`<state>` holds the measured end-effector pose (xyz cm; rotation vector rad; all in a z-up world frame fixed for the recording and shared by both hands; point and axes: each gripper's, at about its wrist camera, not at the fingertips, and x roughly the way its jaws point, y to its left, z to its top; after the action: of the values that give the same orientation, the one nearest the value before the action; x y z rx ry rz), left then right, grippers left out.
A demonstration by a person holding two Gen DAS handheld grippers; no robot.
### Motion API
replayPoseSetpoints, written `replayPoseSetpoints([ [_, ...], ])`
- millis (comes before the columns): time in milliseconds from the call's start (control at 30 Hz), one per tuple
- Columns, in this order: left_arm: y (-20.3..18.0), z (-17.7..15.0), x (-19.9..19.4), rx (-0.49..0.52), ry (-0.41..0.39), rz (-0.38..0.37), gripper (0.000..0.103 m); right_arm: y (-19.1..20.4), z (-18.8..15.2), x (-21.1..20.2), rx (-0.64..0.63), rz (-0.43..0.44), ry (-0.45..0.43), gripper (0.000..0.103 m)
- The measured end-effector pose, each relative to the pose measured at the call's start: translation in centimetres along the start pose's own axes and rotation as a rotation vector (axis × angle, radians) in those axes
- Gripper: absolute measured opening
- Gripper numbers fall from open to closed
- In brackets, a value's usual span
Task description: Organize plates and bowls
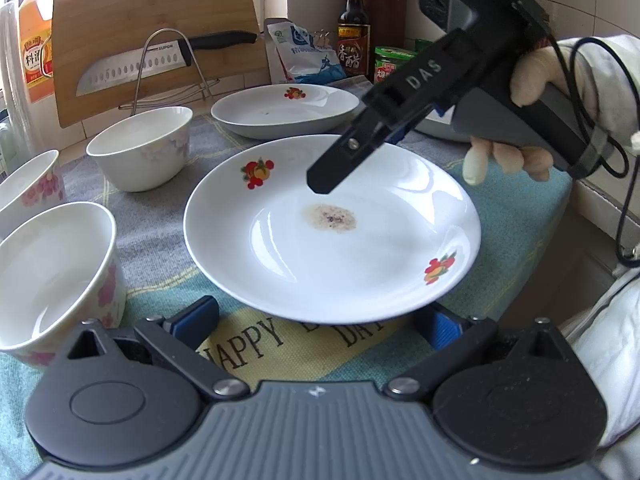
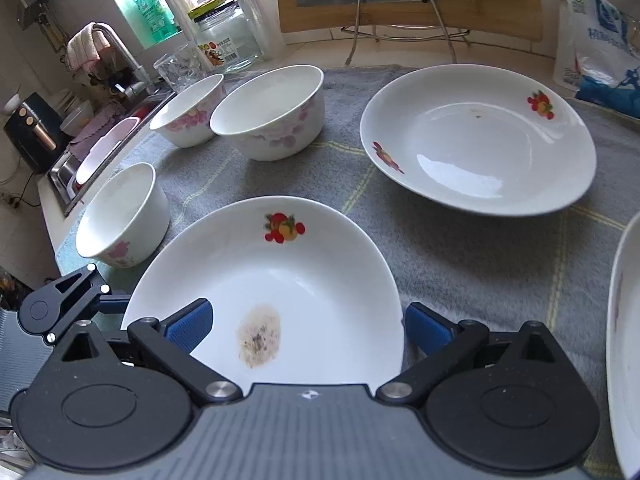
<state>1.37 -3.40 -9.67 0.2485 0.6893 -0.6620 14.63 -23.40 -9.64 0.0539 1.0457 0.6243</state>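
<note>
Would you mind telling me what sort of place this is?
Most likely a home kitchen counter: a sink with a tap at the side, a knife against a cutting board, and a vinegar bottle.

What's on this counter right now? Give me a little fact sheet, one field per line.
Surface: grey towel on a kitchen counter
Plates: stained plate nearest; clean plate behind it; a third at the right edge
Bowls: three white flowered bowls, all upright, empty
Left gripper: open at the stained plate's near rim
Right gripper: open above that plate
Background: knife on a wooden board
</note>
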Motion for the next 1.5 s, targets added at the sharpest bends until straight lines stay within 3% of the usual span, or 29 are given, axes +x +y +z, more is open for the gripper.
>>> replayPoseSetpoints([
  [333, 0.1, 0.3, 0.1, 0.009, 0.014, -0.012, 0.103, -2.2, 1.4, -0.1, 0.15, 0.097, 0.049, 0.103],
  [533, 0.0, 0.6, 0.2, 0.03, 0.019, -0.014, 0.103, -1.4, 2.3, 0.2, 0.11, 0.117, 0.14, 0.103],
  [733, -0.6, 0.8, 0.1, 0.09, 0.004, 0.0, 0.103, -1.2, 2.8, 0.2, 0.047, 0.152, 0.177, 0.103],
  [1200, -0.4, 1.0, 0.2, 0.099, 0.012, -0.017, 0.102, -2.8, 3.6, 0.1, 0.085, 0.246, 0.224, 0.103],
  [1500, -0.3, 1.6, 0.0, 0.071, 0.03, -0.03, 0.101, -2.4, 4.0, -0.5, 0.069, 0.25, 0.216, 0.103],
])
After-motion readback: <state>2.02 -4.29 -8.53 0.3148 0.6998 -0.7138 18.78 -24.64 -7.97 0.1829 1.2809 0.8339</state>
